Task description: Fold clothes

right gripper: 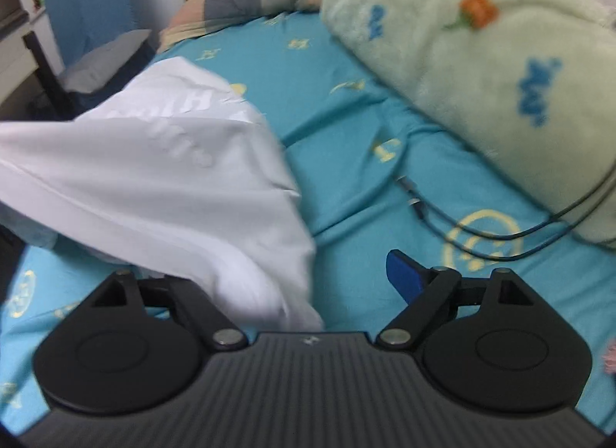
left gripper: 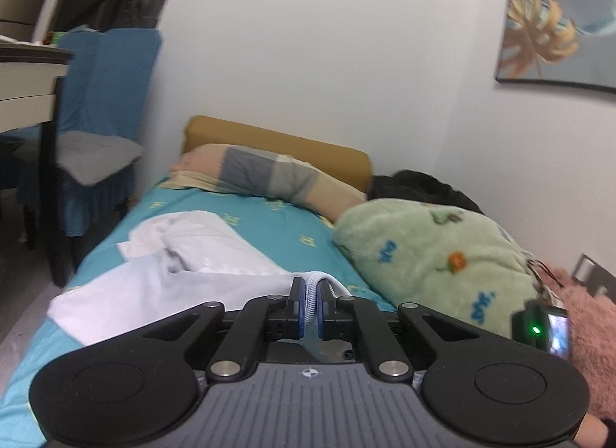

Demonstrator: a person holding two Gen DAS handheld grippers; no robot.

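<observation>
Left tool (left gripper: 312,294): pressed together, pinching ribbed collar of white shirt (left gripper: 200,251) | right tool (right gripper: 308,274): standing spread wide, shirt draping over its left finger, above bed (right gripper: 346,132)

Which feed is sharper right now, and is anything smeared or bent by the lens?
Left wrist view: left gripper crisp on the white garment, wall edges bowed. Right wrist view: garment, green blanket and cable motion-blurred throughout; no glare.

Left gripper (left gripper: 311,296) clamped; right gripper (right gripper: 308,274) agape
</observation>
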